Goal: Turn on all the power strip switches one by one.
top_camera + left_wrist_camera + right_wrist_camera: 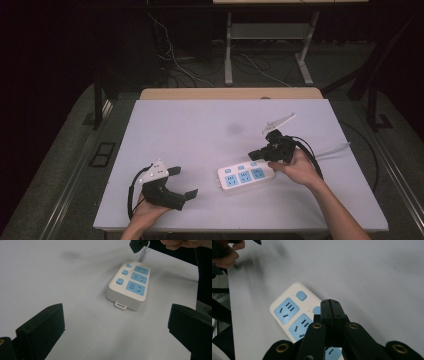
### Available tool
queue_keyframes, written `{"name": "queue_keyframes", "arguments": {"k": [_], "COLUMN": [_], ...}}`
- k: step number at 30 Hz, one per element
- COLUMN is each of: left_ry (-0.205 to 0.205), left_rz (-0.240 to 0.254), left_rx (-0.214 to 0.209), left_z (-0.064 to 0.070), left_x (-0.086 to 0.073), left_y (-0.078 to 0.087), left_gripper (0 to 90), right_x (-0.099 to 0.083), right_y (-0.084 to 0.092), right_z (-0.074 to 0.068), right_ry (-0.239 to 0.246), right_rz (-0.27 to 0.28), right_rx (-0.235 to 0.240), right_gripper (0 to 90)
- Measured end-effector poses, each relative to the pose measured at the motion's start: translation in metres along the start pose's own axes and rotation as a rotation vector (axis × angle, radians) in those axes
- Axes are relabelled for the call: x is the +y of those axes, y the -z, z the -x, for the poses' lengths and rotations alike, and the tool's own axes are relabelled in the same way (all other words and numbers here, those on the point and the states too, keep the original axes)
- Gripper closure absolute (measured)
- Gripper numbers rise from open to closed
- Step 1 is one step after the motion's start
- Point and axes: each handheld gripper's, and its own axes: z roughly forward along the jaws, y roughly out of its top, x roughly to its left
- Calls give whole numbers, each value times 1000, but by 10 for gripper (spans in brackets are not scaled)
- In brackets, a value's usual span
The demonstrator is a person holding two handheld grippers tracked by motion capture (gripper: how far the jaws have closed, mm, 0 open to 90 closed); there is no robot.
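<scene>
A power strip [246, 175] lies on the desk [200, 130], right of centre and toward the near edge. The right gripper [258, 153] sits just behind the strip's right end, over its row of buttons, its jaws pressed together. The strip's cord [332, 149] runs off to the right, behind the right hand [300, 169]. The left gripper [182, 182] hovers well apart to the strip's left, near the desk's front edge, jaws spread wide and pointing toward the strip.

The high view looks down from afar; both gripper views closely share the power strip [246, 176].
</scene>
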Motion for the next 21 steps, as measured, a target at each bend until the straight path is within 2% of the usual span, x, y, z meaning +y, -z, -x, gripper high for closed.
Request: {"name": "queue_keyframes", "arguments": {"k": [9,21], "left_ry": [-2,2], "left_rz": [2,6], "left_rx": [0,1], "left_z": [0,0], "left_x": [0,0], "left_y": [0,1], "left_gripper": [0,0], "right_x": [12,14], "right_y": [-5,-19], "right_z": [-7,-8], "right_ry": [23,27], "right_rz": [-20,-46], "right_rx": [14,28], "right_gripper": [900,900]}}
